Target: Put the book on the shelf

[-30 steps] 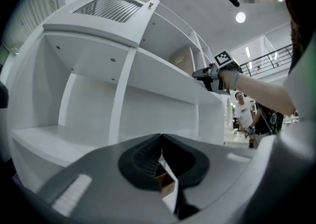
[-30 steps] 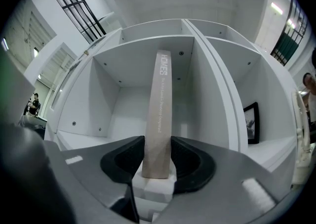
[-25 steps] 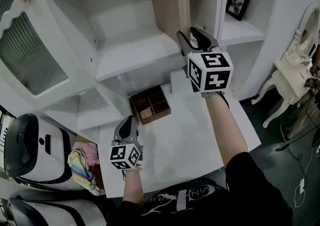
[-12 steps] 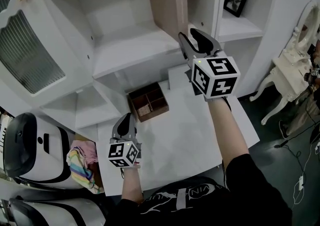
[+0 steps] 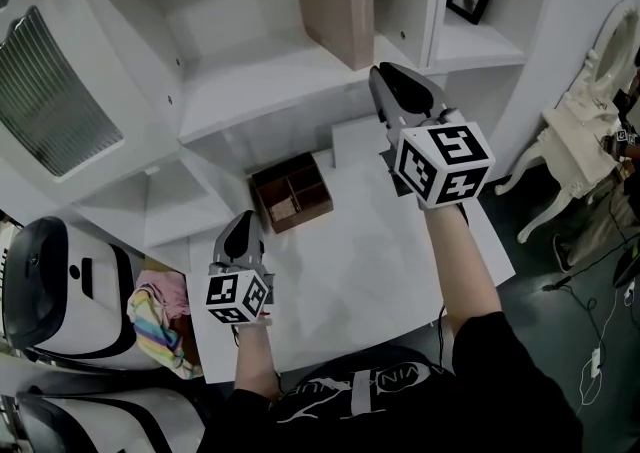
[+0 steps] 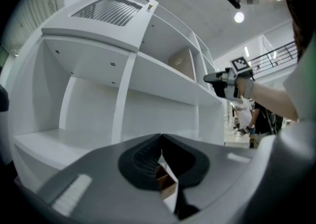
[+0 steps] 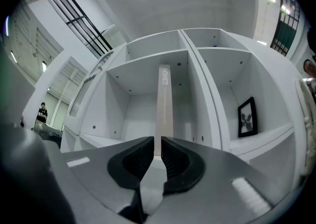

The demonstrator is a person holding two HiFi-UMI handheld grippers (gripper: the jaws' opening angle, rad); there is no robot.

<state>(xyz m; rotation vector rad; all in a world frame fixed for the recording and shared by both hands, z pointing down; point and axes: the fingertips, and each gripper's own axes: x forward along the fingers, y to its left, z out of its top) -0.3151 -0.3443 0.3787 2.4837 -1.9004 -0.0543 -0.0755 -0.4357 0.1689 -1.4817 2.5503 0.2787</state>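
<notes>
Two things changed in the last second. Your right gripper (image 5: 392,79) drew back from the book (image 5: 335,1) to a spot just short of its bottom edge. Its jaws had also been closing, down to a slim gap with nothing between them. The book stood upright on the shelf (image 5: 260,91), free of any grip, so the placing looked done. Your left gripper (image 5: 243,226), well away from the book on your side, stayed put, clenched and empty.
</notes>
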